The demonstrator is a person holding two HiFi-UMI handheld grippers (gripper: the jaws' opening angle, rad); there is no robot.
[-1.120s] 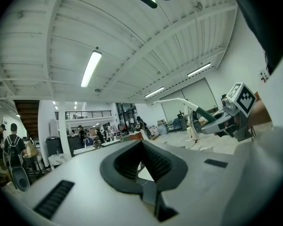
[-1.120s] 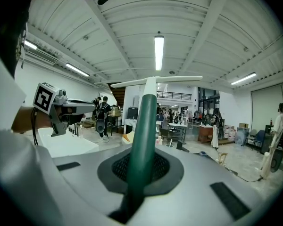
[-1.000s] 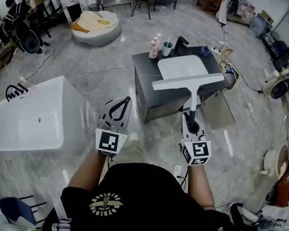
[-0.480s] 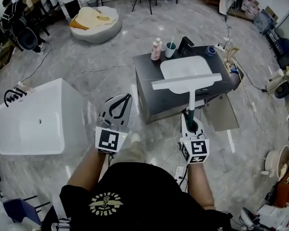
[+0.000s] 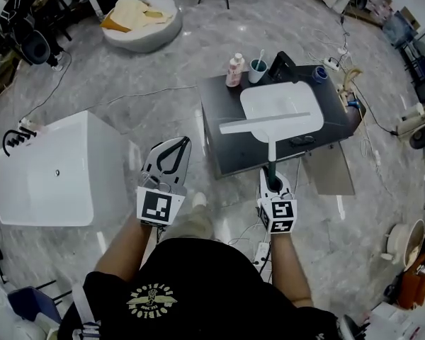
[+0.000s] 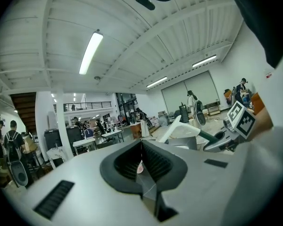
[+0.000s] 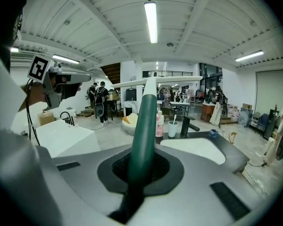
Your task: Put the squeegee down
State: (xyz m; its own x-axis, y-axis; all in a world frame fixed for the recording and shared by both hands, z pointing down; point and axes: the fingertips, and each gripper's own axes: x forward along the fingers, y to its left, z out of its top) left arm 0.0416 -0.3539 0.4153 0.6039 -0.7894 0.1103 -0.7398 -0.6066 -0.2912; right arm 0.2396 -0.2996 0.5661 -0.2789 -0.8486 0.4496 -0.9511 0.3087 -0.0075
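The squeegee has a white blade (image 5: 265, 124) and a dark green handle (image 5: 271, 172). My right gripper (image 5: 272, 183) is shut on the handle and holds it upright in front of me. In the head view the blade lies across the near part of the white basin (image 5: 287, 99); in the right gripper view the handle (image 7: 144, 121) rises out of the jaws to the blade (image 7: 155, 82). My left gripper (image 5: 171, 154) hangs to the left of the vanity, shut with nothing in it. From the left gripper view the squeegee (image 6: 179, 128) shows off to the right.
The dark vanity (image 5: 219, 129) carries a black faucet (image 5: 284, 64), a pink bottle (image 5: 234, 69), a cup with a toothbrush (image 5: 258, 68) and a small blue dish (image 5: 319, 74). A white bathtub (image 5: 49, 172) stands at the left. Cables trail over the marble floor.
Both grippers have moved forward toward the vanity. The right one has sunk with the squeegee, so the blade now hangs lower over the basin.
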